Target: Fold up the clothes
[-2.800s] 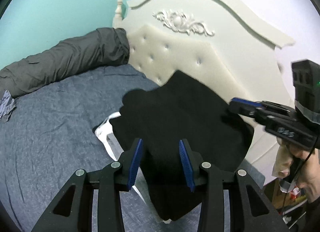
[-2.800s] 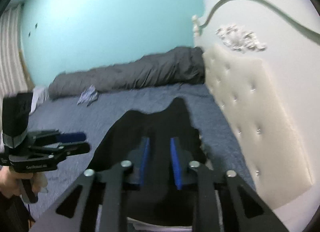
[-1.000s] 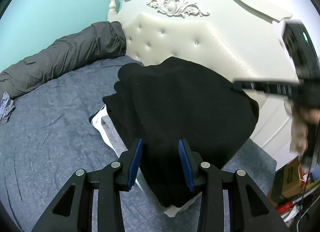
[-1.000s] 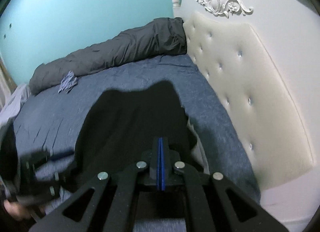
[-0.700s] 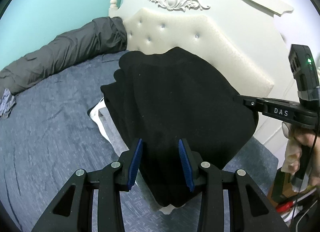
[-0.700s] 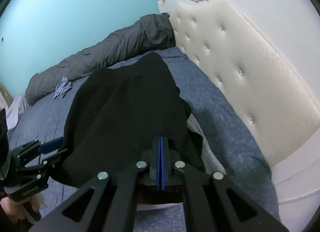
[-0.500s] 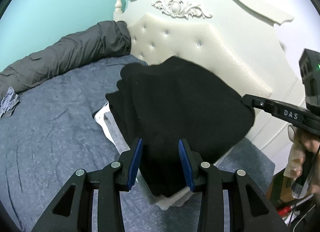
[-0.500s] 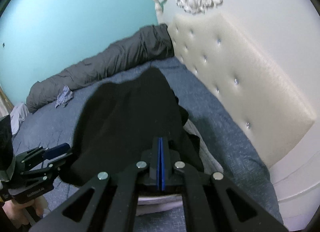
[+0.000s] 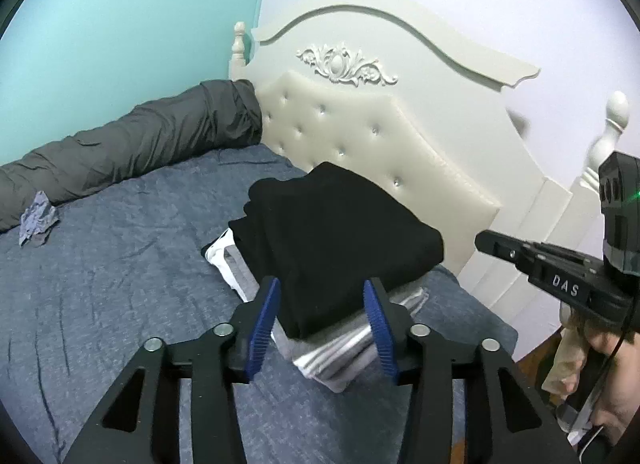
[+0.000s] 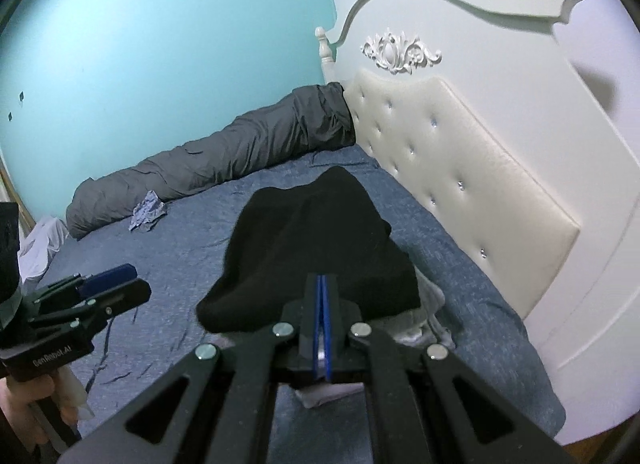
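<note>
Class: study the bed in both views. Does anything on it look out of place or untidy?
Yes. A crumpled bluish cloth lies loose on the bed cover, apart from the neat stack with the folded black garment on top.

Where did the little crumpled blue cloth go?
The crumpled blue cloth lies on the blue bedspread, at the far left in the left wrist view, right beside the long rolled grey blanket and well away from the folded black garment.

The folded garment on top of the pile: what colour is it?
Black. The folded garment shows best in the left wrist view.
</note>
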Demonstrator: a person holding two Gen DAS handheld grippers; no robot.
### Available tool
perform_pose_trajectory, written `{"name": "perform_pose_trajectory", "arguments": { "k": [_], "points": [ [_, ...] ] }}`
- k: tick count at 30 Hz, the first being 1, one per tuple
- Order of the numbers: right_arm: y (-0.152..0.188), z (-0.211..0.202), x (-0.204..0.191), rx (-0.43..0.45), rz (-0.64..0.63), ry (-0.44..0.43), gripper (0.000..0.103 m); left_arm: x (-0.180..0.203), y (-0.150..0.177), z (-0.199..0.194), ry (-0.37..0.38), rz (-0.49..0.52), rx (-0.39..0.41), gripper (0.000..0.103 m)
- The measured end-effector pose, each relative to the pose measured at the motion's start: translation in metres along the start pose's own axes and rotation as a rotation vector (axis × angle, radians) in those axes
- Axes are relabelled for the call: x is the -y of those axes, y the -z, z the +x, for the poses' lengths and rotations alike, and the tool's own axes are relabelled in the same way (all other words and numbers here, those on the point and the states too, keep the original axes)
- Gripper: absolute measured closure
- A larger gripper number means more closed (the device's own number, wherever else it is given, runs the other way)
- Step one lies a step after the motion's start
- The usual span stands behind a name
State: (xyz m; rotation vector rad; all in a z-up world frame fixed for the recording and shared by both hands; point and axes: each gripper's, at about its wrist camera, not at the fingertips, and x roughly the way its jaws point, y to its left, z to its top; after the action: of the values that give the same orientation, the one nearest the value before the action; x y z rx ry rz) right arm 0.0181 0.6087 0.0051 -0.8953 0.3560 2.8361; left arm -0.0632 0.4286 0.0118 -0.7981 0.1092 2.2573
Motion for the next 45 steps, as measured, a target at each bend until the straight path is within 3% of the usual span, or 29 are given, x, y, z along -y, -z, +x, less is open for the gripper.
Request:
{"name": "perform_pose_trajectory", "arguments": {
  "k": [8, 12, 20, 28, 39, 45],
  "points": [
    [0.019, -0.046, -0.024, 0.033, 0.007, 0.001, 0.102, 0.006, 0.014, -0.053, 0.001, 0.01, 0.032, 0.047],
    [0.031, -0.071, -0.039, 0.06, -0.002, 0.027, 0.102, 0.007, 0.019, -0.08, -0.003, 0.017, 0.057, 0.04],
    [0.053, -0.115, -0.063, 0.09, -0.01, 0.07, 0.099, 0.01, 0.034, -0.124, -0.01, 0.039, 0.087, 0.035],
    [0.074, -0.15, -0.081, 0.119, 0.013, 0.079, 0.079, 0.009, 0.05, -0.16, -0.017, 0.051, 0.107, 0.028],
    [0.1, -0.185, -0.103, 0.143, 0.026, 0.111, 0.076, 0.007, 0.072, -0.195, -0.005, 0.057, 0.124, 0.016],
    [0.113, -0.196, -0.11, 0.152, 0.028, 0.126, 0.067, 0.007, 0.081, -0.204, -0.003, 0.064, 0.132, 0.009]
  ]
}}
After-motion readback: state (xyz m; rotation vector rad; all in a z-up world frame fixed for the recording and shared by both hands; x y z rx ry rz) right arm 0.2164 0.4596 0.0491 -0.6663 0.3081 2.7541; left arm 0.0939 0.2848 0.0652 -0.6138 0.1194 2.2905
